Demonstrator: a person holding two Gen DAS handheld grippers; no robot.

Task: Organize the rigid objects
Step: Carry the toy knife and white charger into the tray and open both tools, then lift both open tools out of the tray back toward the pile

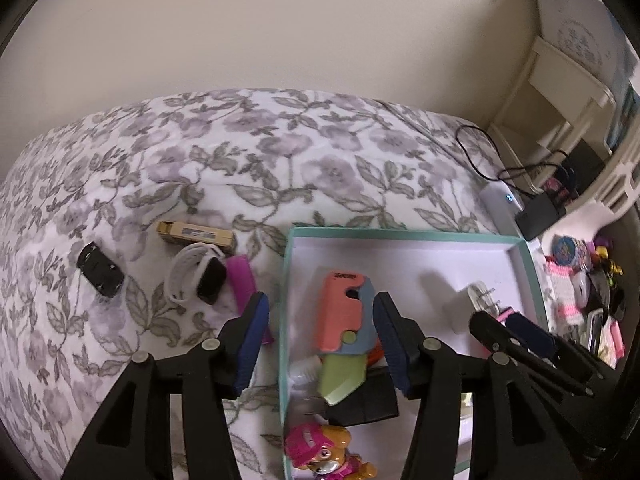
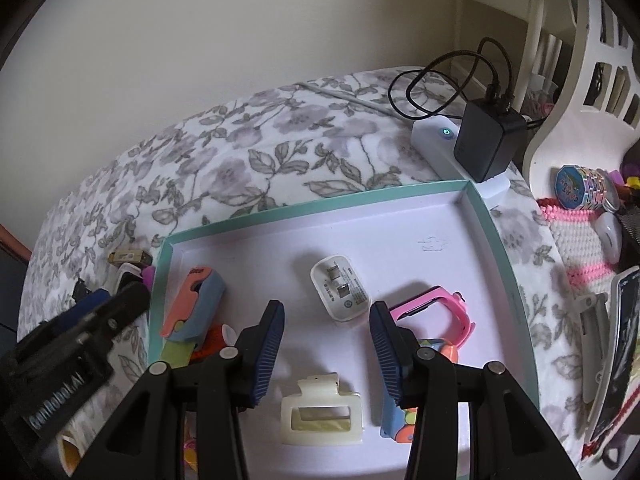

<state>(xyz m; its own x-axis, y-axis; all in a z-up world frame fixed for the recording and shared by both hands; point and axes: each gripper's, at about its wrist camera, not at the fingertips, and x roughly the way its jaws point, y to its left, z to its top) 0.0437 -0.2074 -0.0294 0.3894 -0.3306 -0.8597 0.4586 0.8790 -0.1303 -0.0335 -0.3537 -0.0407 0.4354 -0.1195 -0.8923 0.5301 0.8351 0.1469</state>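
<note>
A teal-rimmed white tray [image 1: 520, 256] [image 2: 486, 220] lies on the floral bed. In it are an orange-blue folding toy [image 1: 344, 312] [image 2: 192, 308], a white plug adapter [image 2: 340, 292], a pink watch [image 2: 436, 312], a cream hair clip [image 2: 320, 412] and a pup figure [image 1: 324, 452]. My left gripper [image 1: 320, 332] is open over the tray's left edge, above the folding toy. My right gripper [image 2: 326, 340] is open and empty above the tray, near the adapter. On the bed left of the tray lie a gold box [image 1: 196, 234], a white band with black face [image 1: 198, 278], a purple piece [image 1: 242, 280] and a black car [image 1: 100, 268].
A white power strip with a black charger [image 2: 488, 144] and cables sits beyond the tray's far right corner. A pink-white knitted mat [image 2: 576, 240] with small items lies to the right. A white bed frame [image 2: 560, 120] and the wall stand behind.
</note>
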